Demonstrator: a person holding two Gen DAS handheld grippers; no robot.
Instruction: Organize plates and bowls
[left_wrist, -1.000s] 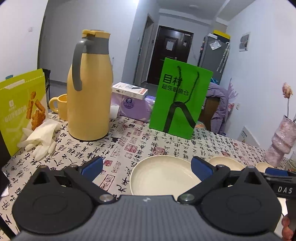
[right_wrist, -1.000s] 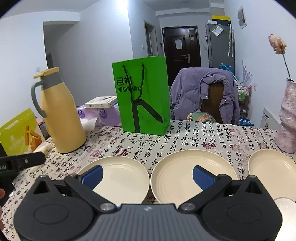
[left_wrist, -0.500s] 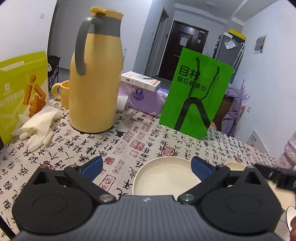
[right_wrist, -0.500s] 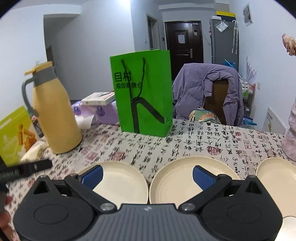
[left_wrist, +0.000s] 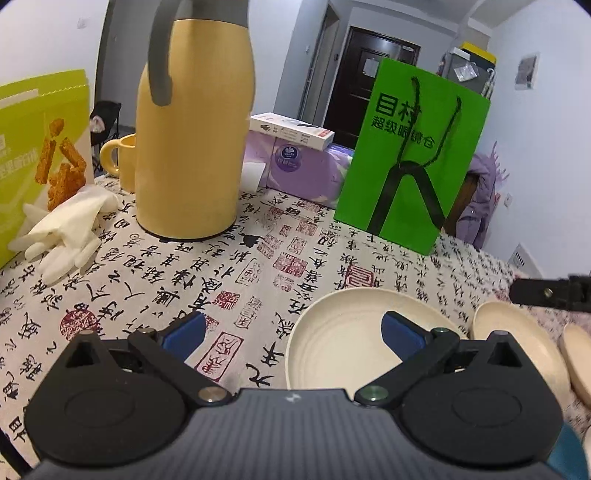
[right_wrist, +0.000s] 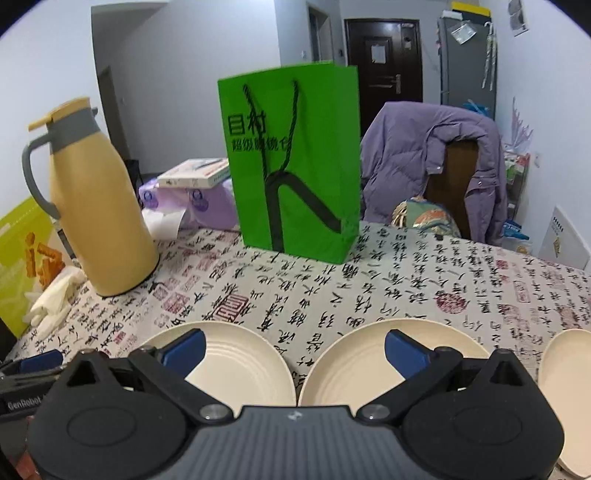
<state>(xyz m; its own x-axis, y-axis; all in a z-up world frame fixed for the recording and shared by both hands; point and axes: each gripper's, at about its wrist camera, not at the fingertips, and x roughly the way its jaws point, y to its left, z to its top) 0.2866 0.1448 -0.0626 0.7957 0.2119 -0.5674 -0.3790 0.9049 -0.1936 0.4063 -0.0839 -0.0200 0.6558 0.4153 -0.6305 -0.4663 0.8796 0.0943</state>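
**Plates low between my spread fingers**

While both pairs of fingers stand wide apart and hold nothing, the cream plates lie flat on the table just ahead of them. My left gripper (left_wrist: 291, 328) hovers low: its right blue fingertip (left_wrist: 400, 334) shows over the left plate (left_wrist: 343, 350), its left one over bare cloth, so the plate sits off to the right of the gap. I cannot tell whether the tip touches the plate. Beside it lies the middle plate (left_wrist: 517, 332), and a sliver of another cream rim at the frame edge.

My right gripper (right_wrist: 293, 345) straddles the gap between two plates — the left fingertip (right_wrist: 184, 347) shows over the left plate (right_wrist: 240, 365), the right one over the middle plate (right_wrist: 362, 362). A third plate (right_wrist: 565, 373) lies farther right, apart from the fingers.

The table (right_wrist: 406, 280) wears a white cloth printed with black calligraphy and red seals. On it stand a yellow thermos jug (left_wrist: 192, 147), a yellow mug (left_wrist: 118, 160) behind it, a green paper bag (right_wrist: 295, 166) — upright, with black cord handles — a lime snack packet (left_wrist: 40, 147), white gloves (left_wrist: 66, 232) and purple tissue packs (left_wrist: 295, 166) with a flat box on top. Beyond the table a purple jacket (right_wrist: 424, 162) hangs over a chair, and a dark door (right_wrist: 384, 66) closes the pale room.
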